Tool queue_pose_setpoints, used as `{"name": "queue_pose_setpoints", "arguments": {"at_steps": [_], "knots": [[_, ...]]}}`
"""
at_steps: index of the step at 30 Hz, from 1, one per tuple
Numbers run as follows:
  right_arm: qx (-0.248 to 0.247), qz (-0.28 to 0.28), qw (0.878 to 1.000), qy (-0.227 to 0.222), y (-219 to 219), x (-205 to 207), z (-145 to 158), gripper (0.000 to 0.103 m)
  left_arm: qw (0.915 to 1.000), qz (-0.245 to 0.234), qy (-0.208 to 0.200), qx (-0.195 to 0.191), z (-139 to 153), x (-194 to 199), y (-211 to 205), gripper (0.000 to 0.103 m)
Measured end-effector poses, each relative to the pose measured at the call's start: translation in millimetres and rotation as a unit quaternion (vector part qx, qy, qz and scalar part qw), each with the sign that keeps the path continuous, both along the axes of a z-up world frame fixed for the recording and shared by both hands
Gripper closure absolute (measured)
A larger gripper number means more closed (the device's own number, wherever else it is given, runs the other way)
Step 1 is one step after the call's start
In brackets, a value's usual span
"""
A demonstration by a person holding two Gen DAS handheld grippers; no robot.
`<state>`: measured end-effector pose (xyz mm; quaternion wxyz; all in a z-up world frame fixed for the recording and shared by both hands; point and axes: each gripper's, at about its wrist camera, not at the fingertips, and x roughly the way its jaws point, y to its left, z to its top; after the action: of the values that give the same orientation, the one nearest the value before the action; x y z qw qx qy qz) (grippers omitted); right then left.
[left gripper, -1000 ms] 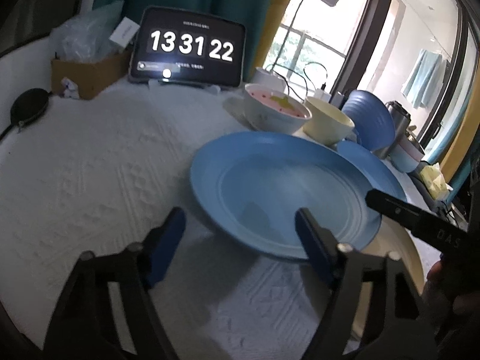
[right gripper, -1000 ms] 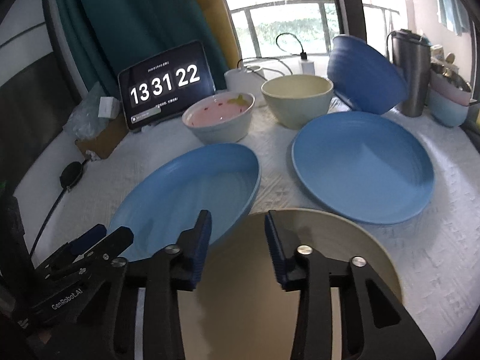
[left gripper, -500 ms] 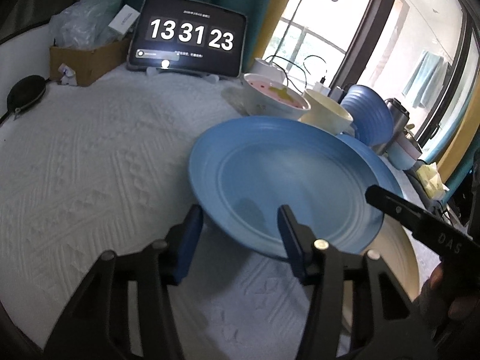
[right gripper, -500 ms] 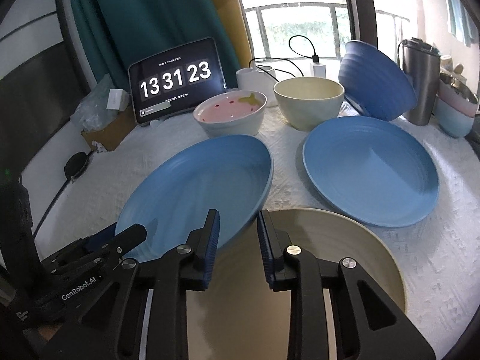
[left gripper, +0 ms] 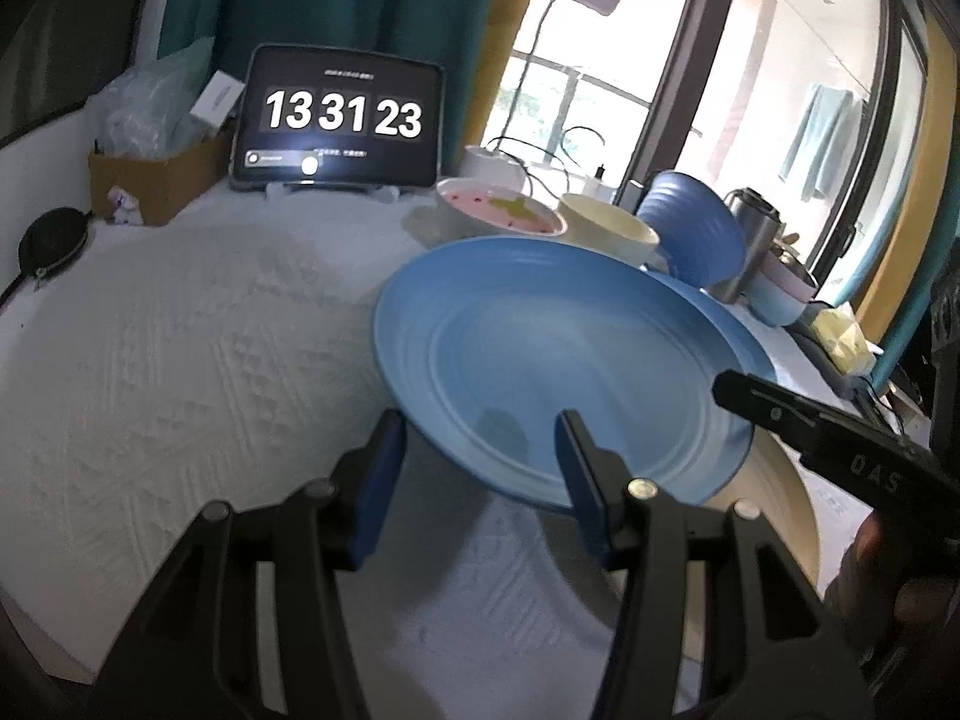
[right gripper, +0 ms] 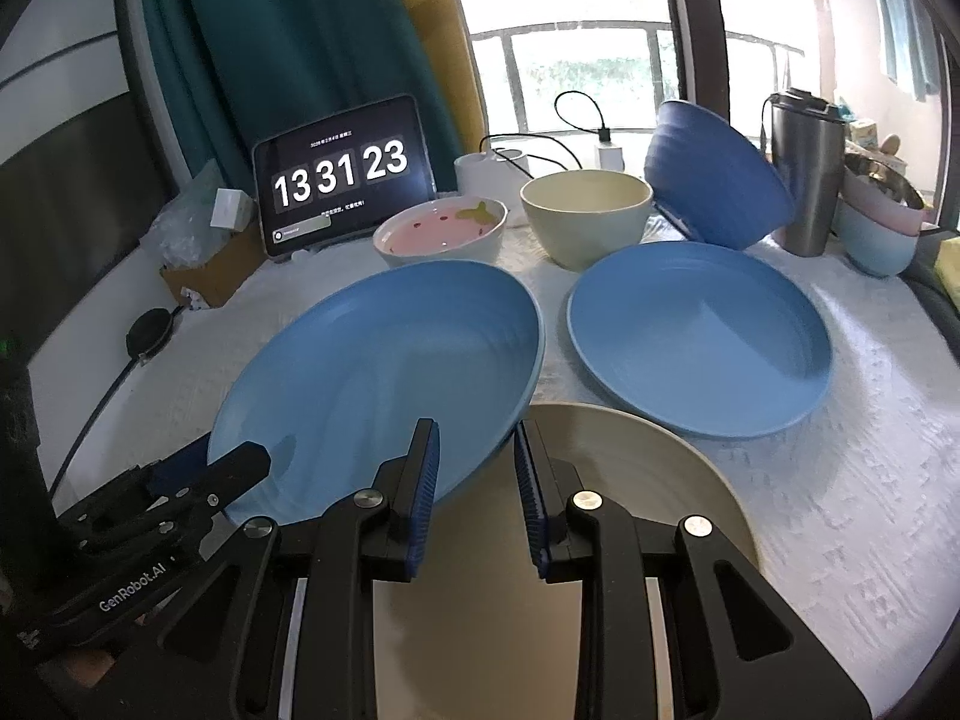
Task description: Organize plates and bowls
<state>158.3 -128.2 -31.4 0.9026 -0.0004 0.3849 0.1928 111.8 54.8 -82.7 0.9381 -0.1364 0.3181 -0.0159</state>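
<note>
Black gripper frames (right gripper: 474, 474) with silver screws, ribbed blue fingers (right gripper: 425, 480) (white "GenRobot.AI" lettering).

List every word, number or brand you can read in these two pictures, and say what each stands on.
"13 31 23": tablet screen.
"GenRobot.AI": left claw body, in the right wrist view.
"DAS": right claw body, in the left wrist view; possibly cut off.
Small lines above and below the tablet's digits: too small to read.

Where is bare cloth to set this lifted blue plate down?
Widest bare cloth lies between the tablet, the cardboard box, and the lifted blue plate. Crowded: bowls behind, second blue plate and beige plate alongside.
</note>
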Motion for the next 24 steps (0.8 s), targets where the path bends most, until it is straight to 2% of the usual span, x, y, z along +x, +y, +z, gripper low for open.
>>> {"name": "queue_pose_setpoints", "arguments": {"at_steps": [12, 24], "knots": [[-0.003, -0.022, 1.0, -0.012, -31.3, -30.4, 8.5, 0.075, 0.9989, -0.045, -0.006, 0.01, 6.0, -22.7, -29.2, 0.05], [-0.003, -0.047, 0.999, -0.005, -60.0, -55.7, 5.0, 0.075, 0.9958, -0.087, -0.002, 0.026, 5.7, -39.1, -56.1, 0.05]]}}
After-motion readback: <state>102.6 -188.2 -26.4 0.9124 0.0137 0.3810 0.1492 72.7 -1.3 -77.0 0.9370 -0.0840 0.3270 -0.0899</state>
